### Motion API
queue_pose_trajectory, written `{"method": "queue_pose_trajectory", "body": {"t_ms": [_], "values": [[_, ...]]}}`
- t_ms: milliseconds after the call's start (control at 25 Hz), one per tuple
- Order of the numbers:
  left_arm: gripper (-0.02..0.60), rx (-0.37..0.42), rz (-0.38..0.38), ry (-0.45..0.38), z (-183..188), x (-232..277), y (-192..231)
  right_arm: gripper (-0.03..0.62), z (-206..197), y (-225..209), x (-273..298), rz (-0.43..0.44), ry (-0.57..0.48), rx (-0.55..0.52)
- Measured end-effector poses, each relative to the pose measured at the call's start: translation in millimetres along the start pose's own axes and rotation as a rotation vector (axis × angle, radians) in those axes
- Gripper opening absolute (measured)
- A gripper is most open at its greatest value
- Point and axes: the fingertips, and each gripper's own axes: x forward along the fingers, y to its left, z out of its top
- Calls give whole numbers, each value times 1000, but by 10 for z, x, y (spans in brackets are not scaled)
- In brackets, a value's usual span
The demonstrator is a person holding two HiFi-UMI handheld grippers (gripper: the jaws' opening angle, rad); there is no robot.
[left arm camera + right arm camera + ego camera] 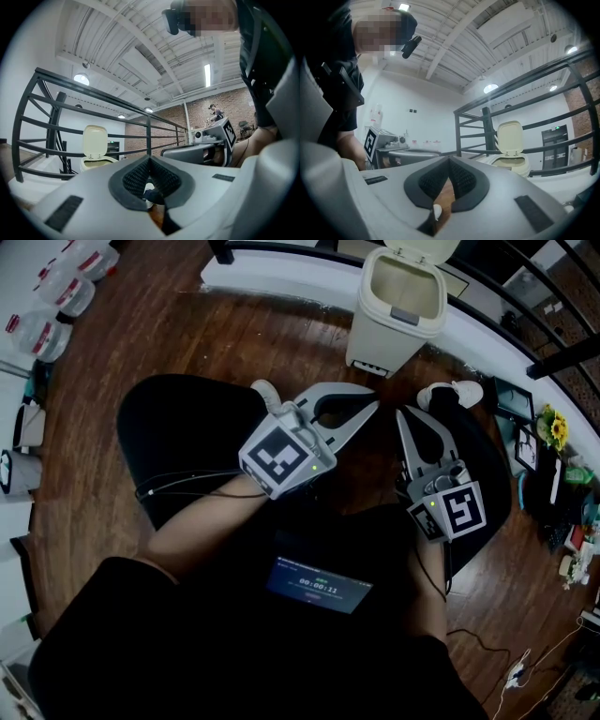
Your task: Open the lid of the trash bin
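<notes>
At the 10 o'clock edge of the head view, a cluster of clear plastic bottles (61, 296) with red caps lies beside the dark wooden floor (187, 334). Near the middle, the left gripper (373, 409) reaches toward 2 o'clock over the person's dark trousers. Its two pale jaws curve to meet at the tips, and its marker cube (279, 457) faces the camera. In its own view the left gripper (150, 159) has its ribbed black pads pressed together with nothing between them. A white shoe (265, 392) shows just at 10 o'clock of that cube. Low at 6 o'clock, a small lit screen (319, 585) sits against the person's dark top. The trash bin (394, 320), cream-coloured, stands at 1 o'clock on the floor against a white ledge (281, 277), well apart from both sets of jaws. Its lid (417, 247) is already swung up and its inside is open to view. The left gripper view shows the trash bin (96, 161) at 9 o'clock with the lid (95, 140) upright before a dark metal railing (93, 96). The right gripper (400, 416) lies at 3 o'clock, pointing toward 12. In its own view the right gripper (450, 161) has its pads closed on each other, empty. There the bin (511, 161) stands at 3 o'clock with its lid (510, 137) raised. Yellow flowers (553, 427) sit at the far 3 o'clock edge of the head view.
</notes>
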Motion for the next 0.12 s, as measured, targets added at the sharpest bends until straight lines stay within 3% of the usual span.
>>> {"method": "queue_pose_trajectory", "body": {"t_ms": [120], "values": [[12,7,6,-1,-14,-27,18,20,-16,16,18,2,7,4]]}}
